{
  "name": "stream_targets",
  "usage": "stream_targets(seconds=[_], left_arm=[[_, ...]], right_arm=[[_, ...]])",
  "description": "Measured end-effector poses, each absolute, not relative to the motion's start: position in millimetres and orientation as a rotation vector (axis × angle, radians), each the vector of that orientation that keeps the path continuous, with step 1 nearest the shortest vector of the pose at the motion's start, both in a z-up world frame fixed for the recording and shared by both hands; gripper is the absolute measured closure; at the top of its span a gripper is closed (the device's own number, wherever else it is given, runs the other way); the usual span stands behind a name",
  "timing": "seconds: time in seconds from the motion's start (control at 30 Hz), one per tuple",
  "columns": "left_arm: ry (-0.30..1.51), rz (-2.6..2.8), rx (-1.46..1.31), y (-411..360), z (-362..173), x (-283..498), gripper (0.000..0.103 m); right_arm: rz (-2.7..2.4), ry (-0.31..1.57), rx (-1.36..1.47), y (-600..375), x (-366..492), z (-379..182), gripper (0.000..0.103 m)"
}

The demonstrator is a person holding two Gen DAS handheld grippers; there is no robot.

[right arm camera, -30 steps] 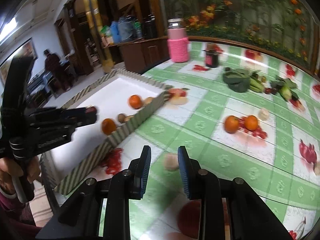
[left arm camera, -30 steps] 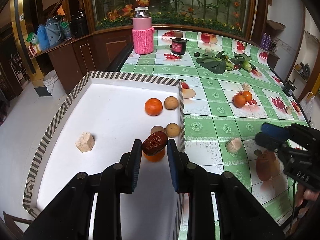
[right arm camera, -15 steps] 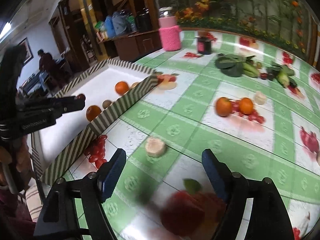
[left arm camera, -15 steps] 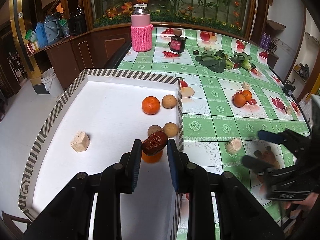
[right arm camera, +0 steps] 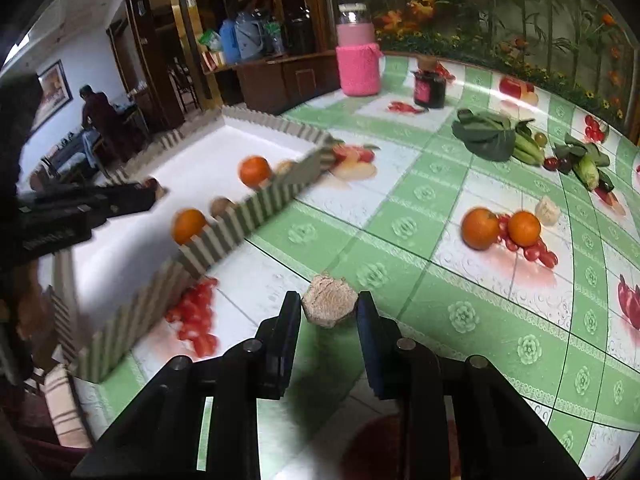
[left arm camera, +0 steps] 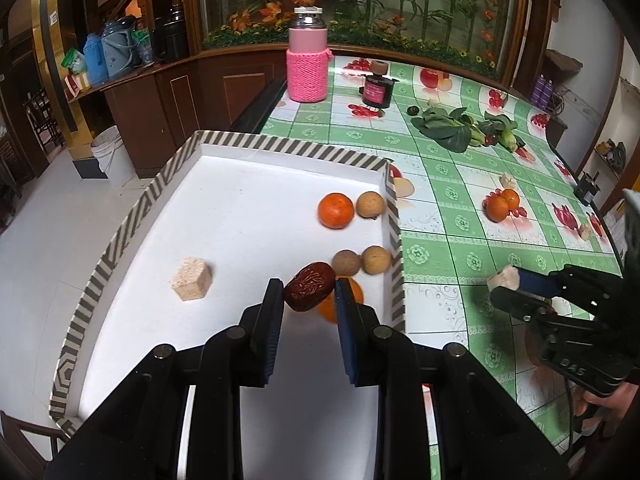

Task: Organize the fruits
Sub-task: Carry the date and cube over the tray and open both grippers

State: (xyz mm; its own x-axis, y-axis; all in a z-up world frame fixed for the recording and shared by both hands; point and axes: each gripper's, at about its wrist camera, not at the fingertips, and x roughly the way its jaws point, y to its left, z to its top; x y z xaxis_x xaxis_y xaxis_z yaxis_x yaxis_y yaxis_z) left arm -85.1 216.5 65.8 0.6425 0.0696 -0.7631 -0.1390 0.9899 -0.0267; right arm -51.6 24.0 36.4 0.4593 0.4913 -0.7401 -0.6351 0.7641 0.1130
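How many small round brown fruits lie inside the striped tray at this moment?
3. One lies beside the far orange, near the tray's right wall. Two lie side by side, closer to the left tool. Others may be hidden.

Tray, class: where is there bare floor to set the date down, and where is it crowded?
Free: the tray floor between the far wall and the tan block, left of the orange. Crowded: the right wall, with longans, and under the date in the left gripper.
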Motion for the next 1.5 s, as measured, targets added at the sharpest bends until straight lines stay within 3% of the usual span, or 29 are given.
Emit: stream_targets(seconds=[0.5,1.13,1.5], left_arm=[[0.884,0.202,-0.122,262,62,-107,0.08],[0.923,0.246,-0.151,290,39,-112,0.08],[0.933,0.257,-0.166,294,33,-111,0.079]], right_arm=[[0.89,0.804,-0.23,96,-81,60,0.074],[0.994,0.881,-0.347,177,-89,30,0.073],[0.991,0.893,-0.35,177,-88,27,0.071]])
